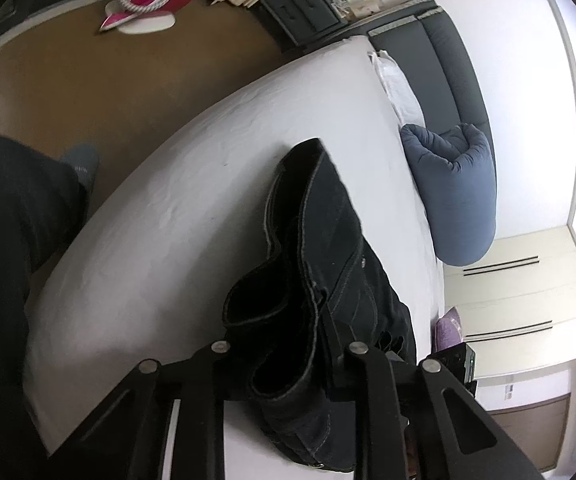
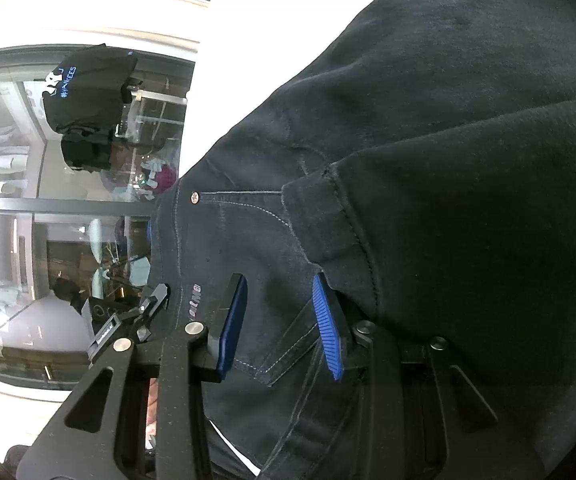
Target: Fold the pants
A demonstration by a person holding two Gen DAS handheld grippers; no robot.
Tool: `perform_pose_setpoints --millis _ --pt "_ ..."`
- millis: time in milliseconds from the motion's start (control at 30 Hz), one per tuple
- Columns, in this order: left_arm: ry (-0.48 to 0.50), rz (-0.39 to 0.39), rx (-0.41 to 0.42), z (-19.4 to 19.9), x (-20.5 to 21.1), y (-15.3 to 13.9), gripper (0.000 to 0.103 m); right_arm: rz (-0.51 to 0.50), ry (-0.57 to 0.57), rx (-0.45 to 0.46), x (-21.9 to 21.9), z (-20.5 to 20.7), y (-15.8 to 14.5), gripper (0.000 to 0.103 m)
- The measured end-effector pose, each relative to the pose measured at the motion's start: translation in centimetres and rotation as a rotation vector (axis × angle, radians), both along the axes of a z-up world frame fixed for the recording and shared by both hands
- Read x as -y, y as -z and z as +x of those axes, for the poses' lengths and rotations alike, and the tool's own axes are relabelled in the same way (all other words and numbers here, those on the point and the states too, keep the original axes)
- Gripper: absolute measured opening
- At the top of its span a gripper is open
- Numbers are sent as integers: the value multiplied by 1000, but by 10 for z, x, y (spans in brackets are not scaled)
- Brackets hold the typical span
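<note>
Lying on white bed [image 1: 168,184]: dark pants [image 1: 328,240]. Left gripper [image 1: 288,364] pinches hem; right gripper [image 2: 280,320] spread w/ blue pads [image 2: 326,328] over waistband.

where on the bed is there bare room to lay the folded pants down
Free: the wide white mattress left of the pants, toward the floor-side edge, and a narrower strip between the pants and the blue bedding roll. Crowded: the headboard end, with the pillow and roll, and the near corner where the left gripper holds the bunched pants.
</note>
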State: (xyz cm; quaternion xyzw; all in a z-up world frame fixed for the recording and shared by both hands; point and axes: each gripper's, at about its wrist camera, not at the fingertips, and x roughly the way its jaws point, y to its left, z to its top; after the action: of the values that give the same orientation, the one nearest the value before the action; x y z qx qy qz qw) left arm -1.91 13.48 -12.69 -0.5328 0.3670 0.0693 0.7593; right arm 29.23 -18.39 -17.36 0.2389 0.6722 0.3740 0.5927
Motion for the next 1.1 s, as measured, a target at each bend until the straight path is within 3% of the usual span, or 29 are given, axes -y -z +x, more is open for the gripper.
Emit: perform_pose_setpoints --millis 200,367,733,833,900,1033,1100 --pt "33 92 26 6 9 -23 20 13 0 -3 1 1 1 31" --pt "103 227 85 17 31 -61 18 33 6 -2 2 2 2 34" --pt "335 472 225 54 124 -135 17 93 24 -34 9 3 4 34" --pt "430 557 248 66 164 -145 17 141 67 -34 25 8 -8 52" --pt "496 600 252 73 191 -145 17 163 96 -1 40 13 -20 70" --pt "638 632 232 88 251 -127 17 313 189 16 89 27 -41 72" --pt "702 668 216 94 276 -112 17 372 249 40 118 30 -52 78"
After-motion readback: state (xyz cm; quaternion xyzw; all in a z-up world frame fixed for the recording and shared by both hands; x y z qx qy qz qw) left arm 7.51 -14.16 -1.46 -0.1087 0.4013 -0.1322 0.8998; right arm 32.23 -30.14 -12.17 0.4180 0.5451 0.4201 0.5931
